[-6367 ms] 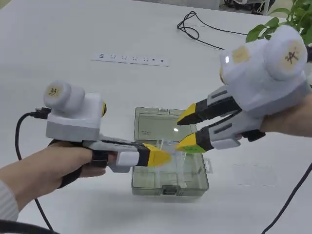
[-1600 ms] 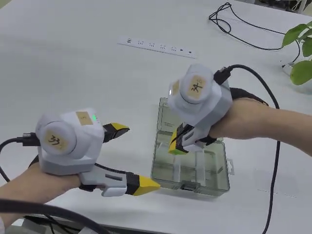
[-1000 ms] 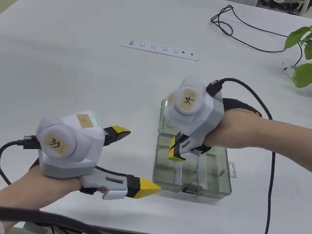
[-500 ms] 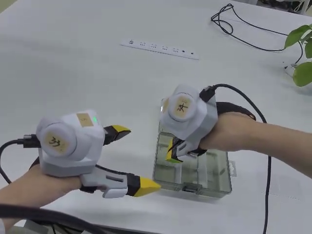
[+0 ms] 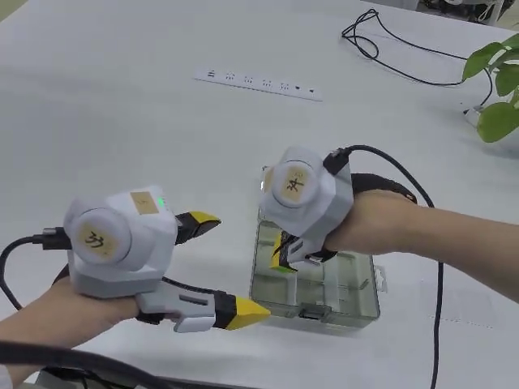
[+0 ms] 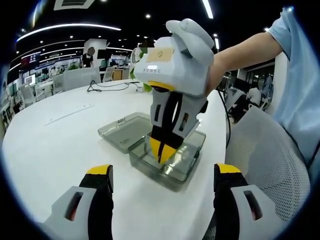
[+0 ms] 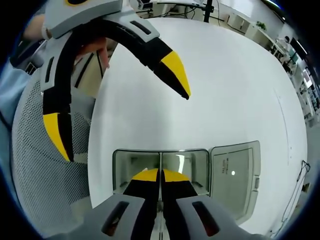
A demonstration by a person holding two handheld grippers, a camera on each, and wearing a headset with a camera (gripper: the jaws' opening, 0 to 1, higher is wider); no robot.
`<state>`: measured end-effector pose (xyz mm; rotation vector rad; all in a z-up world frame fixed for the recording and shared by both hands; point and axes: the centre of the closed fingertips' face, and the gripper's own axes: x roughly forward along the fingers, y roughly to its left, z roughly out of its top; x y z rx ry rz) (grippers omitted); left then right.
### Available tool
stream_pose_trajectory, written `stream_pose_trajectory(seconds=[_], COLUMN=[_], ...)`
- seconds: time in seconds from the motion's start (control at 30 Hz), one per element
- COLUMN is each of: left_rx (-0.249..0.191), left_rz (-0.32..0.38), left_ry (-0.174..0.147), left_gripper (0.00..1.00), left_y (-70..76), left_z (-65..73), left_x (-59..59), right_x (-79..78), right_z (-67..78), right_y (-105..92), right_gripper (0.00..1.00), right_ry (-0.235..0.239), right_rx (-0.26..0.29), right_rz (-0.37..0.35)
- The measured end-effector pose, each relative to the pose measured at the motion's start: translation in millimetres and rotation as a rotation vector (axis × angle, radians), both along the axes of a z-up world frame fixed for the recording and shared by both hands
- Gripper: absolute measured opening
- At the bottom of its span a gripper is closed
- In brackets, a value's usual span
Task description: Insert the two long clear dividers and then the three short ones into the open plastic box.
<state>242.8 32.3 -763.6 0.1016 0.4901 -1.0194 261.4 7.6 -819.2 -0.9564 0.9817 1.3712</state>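
Jaws pressed together, the right claw (image 5: 280, 259) reaches into the plastic box (image 5: 345, 308); the left claw (image 5: 238, 263) hangs spread apart beside it.

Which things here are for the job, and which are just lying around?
For the job:
open plastic box
clear divider, pinched in the shut right tongs over the box
left tongs, open, beside the box

Just lying about:
power strip
black cable
green plant

Right gripper (image 5: 281, 258) plugs the box's (image 5: 340, 296) left end from above; left gripper (image 5: 238, 264) gapes just left of it; beyond the box, open table (image 5: 122, 121) up to the power strip (image 5: 253, 83).
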Motion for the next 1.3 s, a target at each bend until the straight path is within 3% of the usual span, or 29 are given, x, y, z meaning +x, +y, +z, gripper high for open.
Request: stream_pose_trajectory(seconds=[0.27,0.3,0.5,0.6,0.77,1.07,1.3], left_rx=[0.004,0.005,0.009,0.012,0.018,0.035,0.047], left_rz=[-0.001,-0.002,-0.002,-0.004,-0.005,-0.008,-0.016], left_ry=[-0.007,-0.008,-0.009,-0.007,-0.005,-0.001,-0.004], left_gripper=[0.83,0.83,0.83,0.84,0.84,0.84,0.84], left_y=[1.5,1.6,2.1,2.6,4.3,9.4,8.3], left_z=[3.6,3.7,5.0,4.6,5.1,4.4,5.8], left_x=[1.7,1.6,0.6,-0.9,-2.4,-4.8,-6.1], right_x=[-2.3,-3.6,0.0,-0.8,-3.1,-12.8,-14.2], right_z=[-1.1,-1.4,8.1,11.4,20.3,45.3,50.0], right_y=[0.1,0.3,1.8,-2.1,-4.5,-0.5,-11.8], right_gripper=[0.04,0.07,0.23,0.28,0.44,0.7,0.87], right_ry=[0.014,0.027,0.003,0.012,0.025,0.049,0.026], right_rx=[0.02,0.028,0.111,0.136,0.217,0.418,0.46], right_rz=[-0.018,-0.035,-0.065,-0.077,-0.121,-0.189,-0.223])
